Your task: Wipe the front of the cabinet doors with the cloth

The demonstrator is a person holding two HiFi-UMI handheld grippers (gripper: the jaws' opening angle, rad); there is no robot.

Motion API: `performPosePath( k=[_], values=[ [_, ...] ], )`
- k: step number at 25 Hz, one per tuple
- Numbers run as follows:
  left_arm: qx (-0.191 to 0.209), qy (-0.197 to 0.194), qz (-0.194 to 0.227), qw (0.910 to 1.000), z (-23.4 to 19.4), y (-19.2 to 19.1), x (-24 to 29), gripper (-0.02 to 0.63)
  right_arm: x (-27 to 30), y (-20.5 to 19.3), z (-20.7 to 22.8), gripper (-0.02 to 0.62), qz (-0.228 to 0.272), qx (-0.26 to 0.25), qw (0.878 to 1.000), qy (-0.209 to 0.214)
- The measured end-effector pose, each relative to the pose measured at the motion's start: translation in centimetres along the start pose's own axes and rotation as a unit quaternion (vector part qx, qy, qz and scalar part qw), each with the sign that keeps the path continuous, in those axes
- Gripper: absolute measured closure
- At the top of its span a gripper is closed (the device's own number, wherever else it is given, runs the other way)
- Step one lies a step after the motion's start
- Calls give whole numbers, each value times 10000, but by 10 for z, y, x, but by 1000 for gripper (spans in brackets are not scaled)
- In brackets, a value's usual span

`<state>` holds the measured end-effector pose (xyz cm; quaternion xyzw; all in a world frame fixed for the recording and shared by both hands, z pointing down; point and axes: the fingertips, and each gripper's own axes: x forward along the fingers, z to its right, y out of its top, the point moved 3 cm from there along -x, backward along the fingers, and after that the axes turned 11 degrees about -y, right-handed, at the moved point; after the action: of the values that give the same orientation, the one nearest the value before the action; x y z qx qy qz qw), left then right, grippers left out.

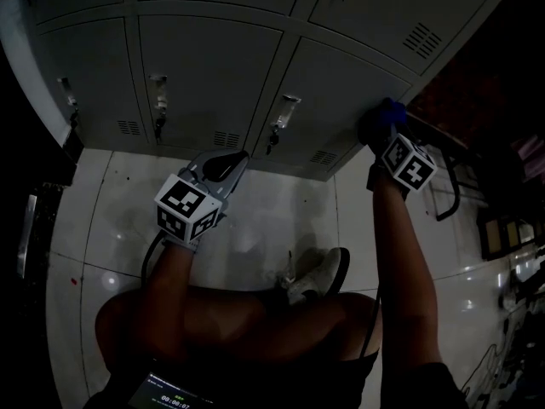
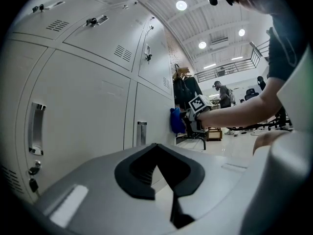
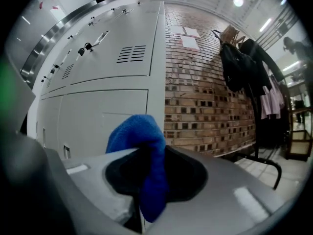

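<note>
floor (image 1: 272,220): pale glossy tiles | standing on it: cabinet (image 1: 213,66) | person's shoe (image 1: 319,273)

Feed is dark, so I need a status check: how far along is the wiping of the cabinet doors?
Done: cannot tell; no door shows wipe marks. In hand: the right gripper is shut on the blue cloth, seemingly pressed against the rightmost door near its outer edge. The left gripper is shut and empty. Left: possibly the other doors, which the cloth is not on.
</note>
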<state>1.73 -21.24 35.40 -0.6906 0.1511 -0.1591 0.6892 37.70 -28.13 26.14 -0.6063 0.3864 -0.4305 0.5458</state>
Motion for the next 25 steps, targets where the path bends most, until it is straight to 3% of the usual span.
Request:
performPosePath(
  k=[4, 6, 9, 17, 25],
  values=[
    [-15, 17, -8, 10000, -1, -1, -1, 606, -7, -4, 0, 518, -76, 337, 9994, 35],
    [-21, 22, -2, 10000, -2, -1, -1, 606, -15, -4, -14, 518, 48, 198, 9996, 181],
    [-9, 25, -20, 10000, -2, -1, -1, 606, -28, -4, -55, 518, 246, -119, 9980, 573],
    [-69, 69, 91, 9999, -3, 3, -2, 606, -52, -30, -182, 518, 78, -173, 9860, 1655],
    [-100, 54, 172, 9998, -4, 5, -3, 606, -42, -46, -235, 518, -73, -302, 9815, 1891]
  ],
)
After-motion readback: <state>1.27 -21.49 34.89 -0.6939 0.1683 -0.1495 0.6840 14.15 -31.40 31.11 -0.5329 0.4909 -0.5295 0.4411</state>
